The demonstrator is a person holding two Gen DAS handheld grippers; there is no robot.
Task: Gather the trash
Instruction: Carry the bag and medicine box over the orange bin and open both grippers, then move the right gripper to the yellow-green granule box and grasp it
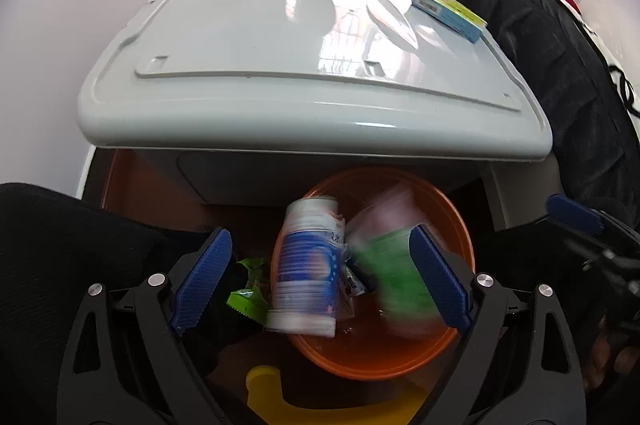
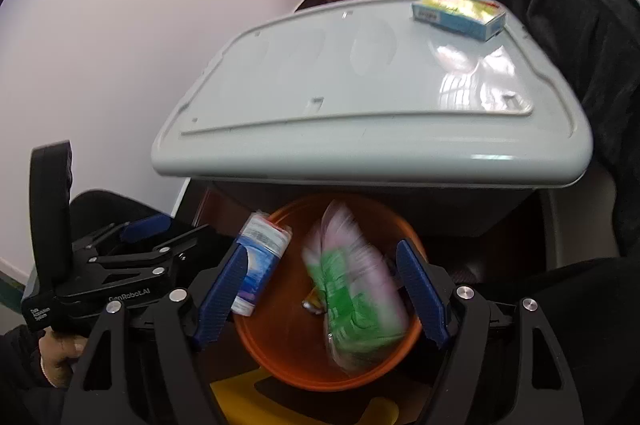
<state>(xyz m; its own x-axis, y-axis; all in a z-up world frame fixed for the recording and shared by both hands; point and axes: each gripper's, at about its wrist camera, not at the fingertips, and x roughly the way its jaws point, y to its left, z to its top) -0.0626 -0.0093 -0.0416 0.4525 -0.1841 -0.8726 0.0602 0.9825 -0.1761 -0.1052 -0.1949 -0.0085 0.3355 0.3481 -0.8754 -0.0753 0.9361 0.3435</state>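
An orange trash bin (image 1: 460,237) is seen from above, standing on the floor just in front of a grey lidded storage box (image 1: 312,65) whose front rim overhangs the bin's far edge. A black fabric-covered surface (image 1: 540,37) closes in the right side, and a pale wall the left. Open room is found only directly above the bin's mouth.

The left tongs (image 1: 320,277) are spread wide, with nothing gripped between the blue pads. Between them, a blue and white canister (image 1: 304,265) and a green and pink packet (image 1: 396,265) are shown blurred over the bin's opening. A green wrapper (image 1: 250,289) lies outside the bin's left rim.

The right tongs (image 2: 320,293) are likewise wide open and empty over the bin. A small blue and yellow carton (image 2: 460,13) is left on the box lid's far right corner.
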